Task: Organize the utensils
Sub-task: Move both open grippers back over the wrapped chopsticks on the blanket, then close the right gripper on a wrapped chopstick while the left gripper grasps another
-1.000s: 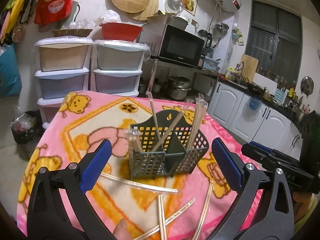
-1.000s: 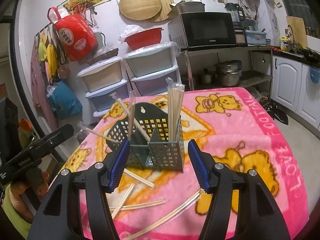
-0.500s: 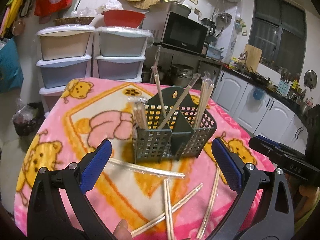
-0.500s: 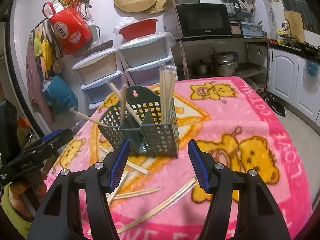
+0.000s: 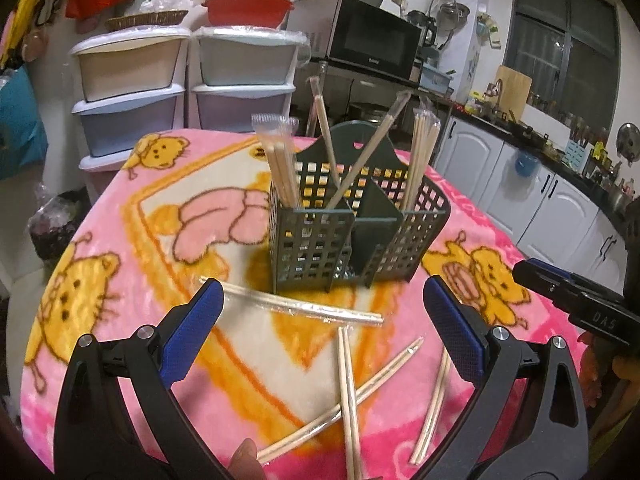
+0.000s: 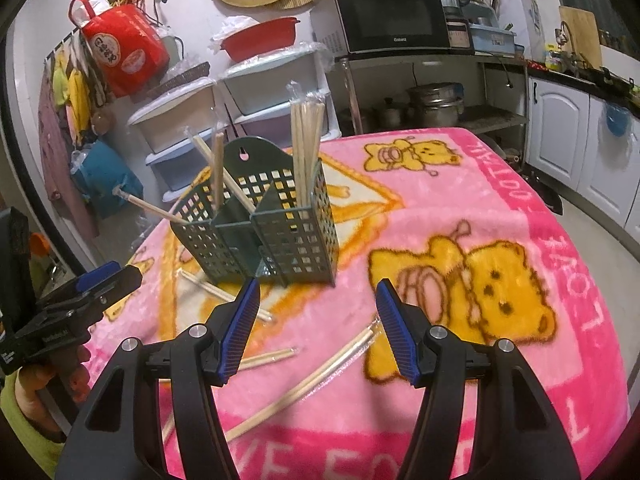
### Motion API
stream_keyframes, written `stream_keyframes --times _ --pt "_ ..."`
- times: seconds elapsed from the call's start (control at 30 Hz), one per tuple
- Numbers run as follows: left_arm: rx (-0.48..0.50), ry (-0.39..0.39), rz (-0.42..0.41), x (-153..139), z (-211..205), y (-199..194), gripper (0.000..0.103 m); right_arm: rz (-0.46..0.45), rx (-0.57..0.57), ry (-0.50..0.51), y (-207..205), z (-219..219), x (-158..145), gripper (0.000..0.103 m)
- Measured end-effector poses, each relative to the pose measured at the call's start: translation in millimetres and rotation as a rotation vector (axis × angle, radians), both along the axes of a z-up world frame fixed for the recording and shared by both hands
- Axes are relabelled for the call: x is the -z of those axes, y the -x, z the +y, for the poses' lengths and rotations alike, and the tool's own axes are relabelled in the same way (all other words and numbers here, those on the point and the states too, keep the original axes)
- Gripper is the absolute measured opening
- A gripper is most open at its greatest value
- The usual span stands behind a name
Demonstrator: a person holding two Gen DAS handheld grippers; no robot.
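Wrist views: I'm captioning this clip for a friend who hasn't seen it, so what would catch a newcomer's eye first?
The loud pink cartoon-bear blanket covering the table, with a dark green slotted caddy standing at its middle, wrapped chopsticks poking up from its compartments. Loose chopstick pairs lie scattered on the blanket in front of it, between the open left gripper and the open right gripper, both empty.

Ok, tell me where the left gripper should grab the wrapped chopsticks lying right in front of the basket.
Grip the wrapped chopsticks near the middle, coming straight down with the left gripper open across their width. They lie flat on the blanket, crosswise, apart from the basket, so probably nothing blocks the fingers.
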State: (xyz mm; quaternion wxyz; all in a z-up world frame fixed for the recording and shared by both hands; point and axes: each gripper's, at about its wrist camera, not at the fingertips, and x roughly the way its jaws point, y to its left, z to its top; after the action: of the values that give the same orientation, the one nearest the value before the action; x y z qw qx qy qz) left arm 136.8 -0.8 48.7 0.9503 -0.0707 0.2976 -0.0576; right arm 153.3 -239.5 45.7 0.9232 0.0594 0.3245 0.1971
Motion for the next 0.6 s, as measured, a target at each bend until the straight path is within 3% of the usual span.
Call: stream_keyframes --times 0.6 --pt "0.046 -0.036 0.092 31 -15 -13 0.092 0.079 0.012 0.025 -5 -6 29 0.058"
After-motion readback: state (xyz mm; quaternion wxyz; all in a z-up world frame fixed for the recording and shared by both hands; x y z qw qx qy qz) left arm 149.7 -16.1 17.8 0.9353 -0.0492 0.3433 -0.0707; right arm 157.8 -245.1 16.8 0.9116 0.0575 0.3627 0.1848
